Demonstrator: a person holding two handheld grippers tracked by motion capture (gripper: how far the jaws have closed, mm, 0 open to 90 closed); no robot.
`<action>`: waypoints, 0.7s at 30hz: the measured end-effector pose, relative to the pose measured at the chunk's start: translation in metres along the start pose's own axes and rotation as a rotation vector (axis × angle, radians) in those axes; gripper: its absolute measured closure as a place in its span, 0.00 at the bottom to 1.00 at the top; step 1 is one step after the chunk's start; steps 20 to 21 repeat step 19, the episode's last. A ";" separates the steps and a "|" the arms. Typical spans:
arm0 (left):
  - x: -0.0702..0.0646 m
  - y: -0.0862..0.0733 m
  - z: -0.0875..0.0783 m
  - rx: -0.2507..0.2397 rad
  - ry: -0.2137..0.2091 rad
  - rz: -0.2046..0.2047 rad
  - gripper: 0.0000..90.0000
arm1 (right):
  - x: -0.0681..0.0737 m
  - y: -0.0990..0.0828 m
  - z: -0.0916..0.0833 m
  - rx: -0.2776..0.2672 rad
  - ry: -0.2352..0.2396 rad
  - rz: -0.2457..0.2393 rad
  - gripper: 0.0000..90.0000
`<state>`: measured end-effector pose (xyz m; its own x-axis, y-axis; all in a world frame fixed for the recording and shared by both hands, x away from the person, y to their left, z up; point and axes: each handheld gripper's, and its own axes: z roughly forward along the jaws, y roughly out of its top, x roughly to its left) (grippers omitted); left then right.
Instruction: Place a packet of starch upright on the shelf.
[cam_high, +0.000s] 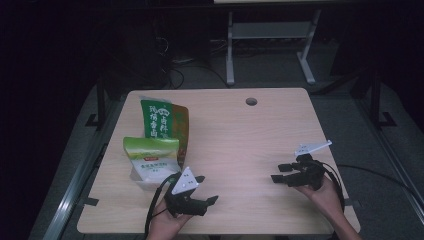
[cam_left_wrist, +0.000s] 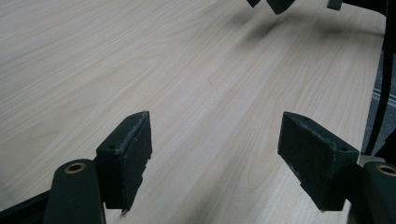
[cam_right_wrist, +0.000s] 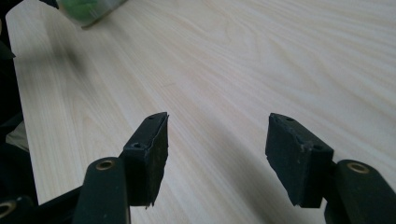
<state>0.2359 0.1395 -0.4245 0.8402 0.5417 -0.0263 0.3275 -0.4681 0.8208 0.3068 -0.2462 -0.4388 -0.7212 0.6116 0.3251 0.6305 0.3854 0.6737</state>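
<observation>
The tall bag was partly hidden behind the small bag; its print was too small to be read, and the right gripper view's top edge cut a bag off

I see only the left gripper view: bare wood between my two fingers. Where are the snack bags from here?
Observer: In the high view, the light green bag lies just beyond the left gripper, toward the table's left edge.
Operator: Is there only this one bag?
Observer: No, a dark green bag lies behind it, with an orange-brown bag against its right side.
Operator: Is the right gripper holding something?
Observer: No. In the right gripper view, the right gripper is open, with only table between its fingers.
</observation>
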 end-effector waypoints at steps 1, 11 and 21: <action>0.000 0.000 0.000 0.000 -0.001 0.000 0.28 | 0.000 -0.002 0.000 0.000 0.000 0.004 0.43; -0.001 -0.001 0.001 0.002 -0.001 0.007 0.28 | 0.006 -0.017 -0.004 0.002 -0.011 0.015 0.42; -0.002 -0.002 -0.001 -0.008 -0.004 0.013 0.27 | 0.009 -0.025 -0.009 -0.028 -0.020 0.014 0.40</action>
